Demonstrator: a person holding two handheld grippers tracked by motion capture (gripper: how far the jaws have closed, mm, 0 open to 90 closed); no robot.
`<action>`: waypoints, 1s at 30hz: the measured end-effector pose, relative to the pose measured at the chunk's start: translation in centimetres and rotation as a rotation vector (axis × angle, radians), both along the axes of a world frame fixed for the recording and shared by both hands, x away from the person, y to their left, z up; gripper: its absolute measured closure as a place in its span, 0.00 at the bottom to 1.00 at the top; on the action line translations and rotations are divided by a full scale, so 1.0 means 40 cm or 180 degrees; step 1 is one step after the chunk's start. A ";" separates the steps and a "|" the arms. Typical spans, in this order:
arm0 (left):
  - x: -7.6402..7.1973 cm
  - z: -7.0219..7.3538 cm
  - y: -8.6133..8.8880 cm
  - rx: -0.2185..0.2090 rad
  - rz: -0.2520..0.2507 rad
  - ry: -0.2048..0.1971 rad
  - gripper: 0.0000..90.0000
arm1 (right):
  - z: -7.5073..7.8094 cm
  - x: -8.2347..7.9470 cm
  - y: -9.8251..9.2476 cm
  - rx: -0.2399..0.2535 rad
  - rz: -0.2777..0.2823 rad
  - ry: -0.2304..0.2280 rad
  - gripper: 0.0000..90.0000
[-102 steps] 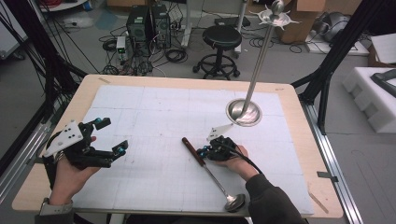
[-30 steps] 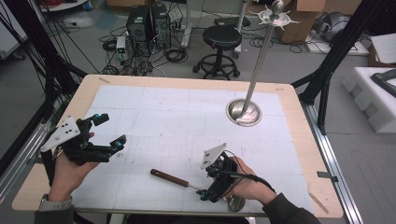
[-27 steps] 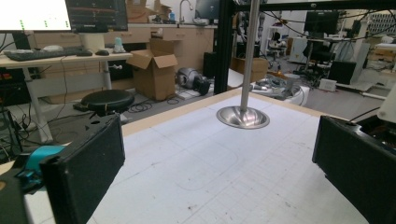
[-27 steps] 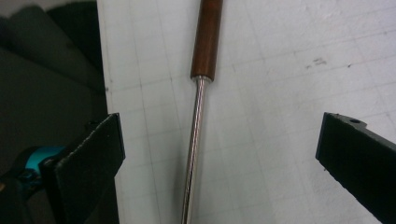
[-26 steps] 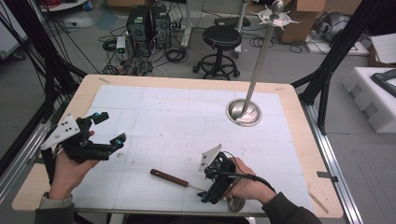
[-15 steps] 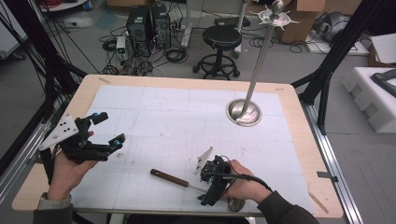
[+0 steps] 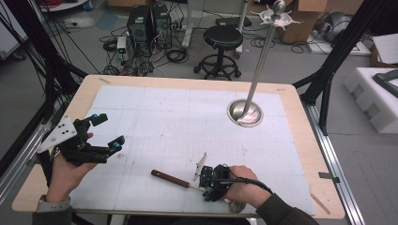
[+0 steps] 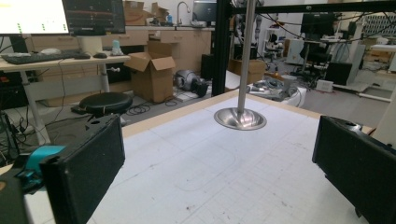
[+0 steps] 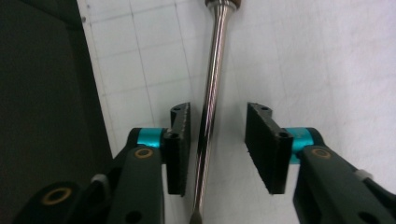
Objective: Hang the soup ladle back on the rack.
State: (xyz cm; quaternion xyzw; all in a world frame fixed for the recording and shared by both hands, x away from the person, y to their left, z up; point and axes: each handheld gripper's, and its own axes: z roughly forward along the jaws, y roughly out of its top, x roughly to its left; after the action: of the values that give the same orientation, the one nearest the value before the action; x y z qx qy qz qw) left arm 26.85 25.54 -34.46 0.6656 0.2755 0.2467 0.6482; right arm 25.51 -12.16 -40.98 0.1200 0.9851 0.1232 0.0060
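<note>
**Colours on the desk**

The desk (image 7: 300, 117) was pale wood under a white, faintly gridded mat (image 7: 187, 122). The ladle (image 7: 170, 178) had a dark brown handle and silver shaft. Both grippers' jaws were black with teal accents. The stand (image 7: 245, 112) was polished silver.

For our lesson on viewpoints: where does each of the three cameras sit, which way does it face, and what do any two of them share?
High view: above the table's near edge, looking forward and down; both forearms, left tongs, right tongs.
Left gripper view: on the left tongs, facing across the table towards the metal stand.
Right gripper view: on the right tongs, looking down at the ladle.
Shared: high and left views show the stand; high and right show the ladle.
</note>
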 end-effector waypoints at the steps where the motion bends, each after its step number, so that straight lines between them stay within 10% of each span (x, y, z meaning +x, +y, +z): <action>1: 0.001 -0.001 0.002 -0.0002 0.0004 0.0018 0.03 | 0.001 -0.001 -0.002 -0.0037 -0.0019 0.0012 0.71; 17: -0.003 0.003 0.000 -0.0021 0.0010 0.0022 0.03 | 0.005 -0.020 -0.021 -0.0220 -0.0104 0.0060 0.94; 30: -0.004 0.005 0.005 -0.0026 0.0062 0.0005 0.03 | 0.038 0.004 -0.102 0.0509 -0.0110 -0.0191 0.94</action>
State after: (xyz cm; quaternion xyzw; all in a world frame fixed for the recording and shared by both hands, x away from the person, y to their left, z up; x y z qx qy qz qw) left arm 26.67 25.73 -34.26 0.6605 0.2834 0.2514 0.6483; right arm 25.68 -16.22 -39.45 0.1333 0.9692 0.2050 0.0281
